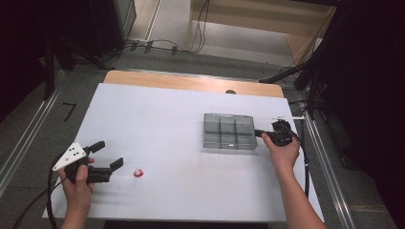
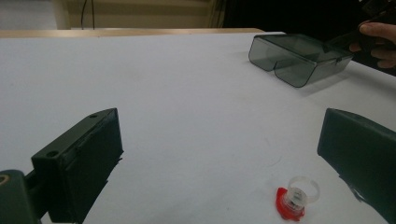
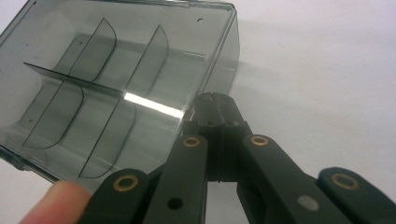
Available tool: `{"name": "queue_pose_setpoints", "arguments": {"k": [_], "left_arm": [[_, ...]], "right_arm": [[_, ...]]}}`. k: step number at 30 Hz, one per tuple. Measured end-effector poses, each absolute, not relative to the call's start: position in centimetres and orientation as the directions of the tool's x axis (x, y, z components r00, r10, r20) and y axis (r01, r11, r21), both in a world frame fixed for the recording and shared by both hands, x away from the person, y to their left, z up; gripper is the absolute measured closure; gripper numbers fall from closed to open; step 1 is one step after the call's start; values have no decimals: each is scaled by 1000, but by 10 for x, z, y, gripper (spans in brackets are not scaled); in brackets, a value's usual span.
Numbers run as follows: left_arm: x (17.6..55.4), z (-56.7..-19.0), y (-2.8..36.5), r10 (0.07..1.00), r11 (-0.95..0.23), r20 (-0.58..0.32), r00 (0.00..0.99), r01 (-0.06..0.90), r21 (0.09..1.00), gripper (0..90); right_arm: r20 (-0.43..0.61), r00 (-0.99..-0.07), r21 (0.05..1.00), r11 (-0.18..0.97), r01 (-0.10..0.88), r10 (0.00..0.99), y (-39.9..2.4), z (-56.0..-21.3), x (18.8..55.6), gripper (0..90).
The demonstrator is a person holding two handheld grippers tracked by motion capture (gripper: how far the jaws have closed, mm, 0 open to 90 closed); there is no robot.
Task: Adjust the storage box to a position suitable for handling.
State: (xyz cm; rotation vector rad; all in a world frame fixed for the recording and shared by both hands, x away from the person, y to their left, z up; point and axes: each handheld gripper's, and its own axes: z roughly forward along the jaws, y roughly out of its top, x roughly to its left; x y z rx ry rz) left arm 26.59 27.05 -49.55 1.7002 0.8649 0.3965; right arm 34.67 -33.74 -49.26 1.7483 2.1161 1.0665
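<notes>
From the high view, the left tongs (image 1: pixel 109 155) sit wide apart near the bench's (image 1: pixel 157 119) front left corner, a small red-and-clear ring (image 1: pixel 138 172) just beside them. The smoky divided organiser box (image 1: pixel 228 131) lies toward the right edge. In the left gripper view, the ring (image 2: pixel 296 198) rests between the spread jaws. In the right gripper view, the right tongs (image 3: pixel 215 109) are clamped together at the box's (image 3: pixel 107 79) rim.

Layout on the table (image 1: pixel 167 109): a six-compartment box (image 1: pixel 229 131) lies right of centre. The right gripper (image 1: pixel 260 133) is at the box's right wall, jaws together on it. A small ring (image 1: pixel 138 172) lies near left; the left gripper (image 1: pixel 109 156) is just left of it, jaws apart.
</notes>
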Motion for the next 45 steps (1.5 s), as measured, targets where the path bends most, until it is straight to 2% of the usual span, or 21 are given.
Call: {"name": "queue_pose_setpoints", "arguments": {"k": [21,45], "left_arm": [[266,-495,271,719,-95,-173,673,342,935,0],[266,-495,271,717,-92,-175,674,342,935,0]], "right_arm": [[319,-301,636,33,771,899,-321,-495,341,884],[314,-368,639,92,764,875,-282,-494,345,885]]}}
